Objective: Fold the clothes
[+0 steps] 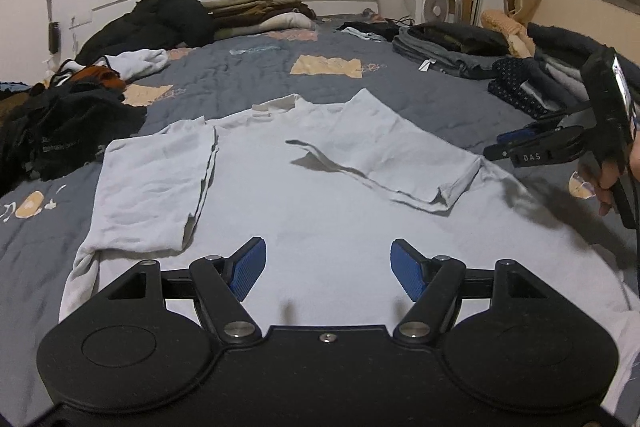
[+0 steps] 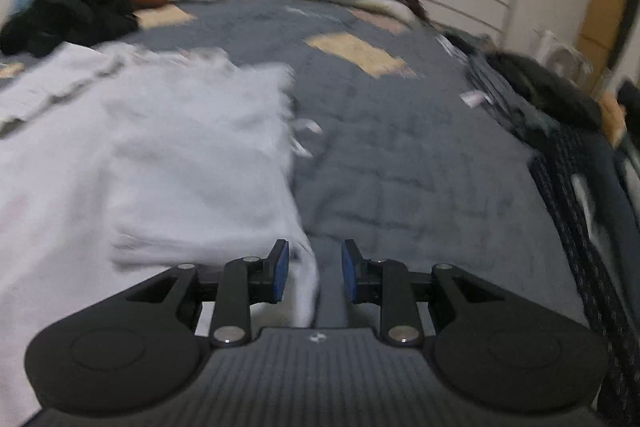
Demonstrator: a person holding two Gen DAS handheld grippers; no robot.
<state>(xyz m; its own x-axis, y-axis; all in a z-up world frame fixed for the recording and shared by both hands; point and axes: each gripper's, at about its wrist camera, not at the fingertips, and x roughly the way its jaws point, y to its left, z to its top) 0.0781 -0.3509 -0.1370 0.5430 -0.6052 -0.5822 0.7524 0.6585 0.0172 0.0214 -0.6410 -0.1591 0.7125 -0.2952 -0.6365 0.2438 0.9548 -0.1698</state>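
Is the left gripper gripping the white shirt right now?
Apart. The left wrist view shows the left gripper open above the white shirt, nothing between its pads.

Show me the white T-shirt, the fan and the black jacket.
white T-shirt (image 1: 304, 203): left wrist view, middle of its body.
fan (image 1: 437, 10): left wrist view, round grille.
black jacket (image 1: 160, 19): left wrist view, bulky middle.

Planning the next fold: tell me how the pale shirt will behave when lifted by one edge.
The pale shirt likely goes floppy: its folded-in sleeves already lie wrinkled and limp. It probably feels light, being thin cloth. The sleeves may slide open, since nothing pins them.
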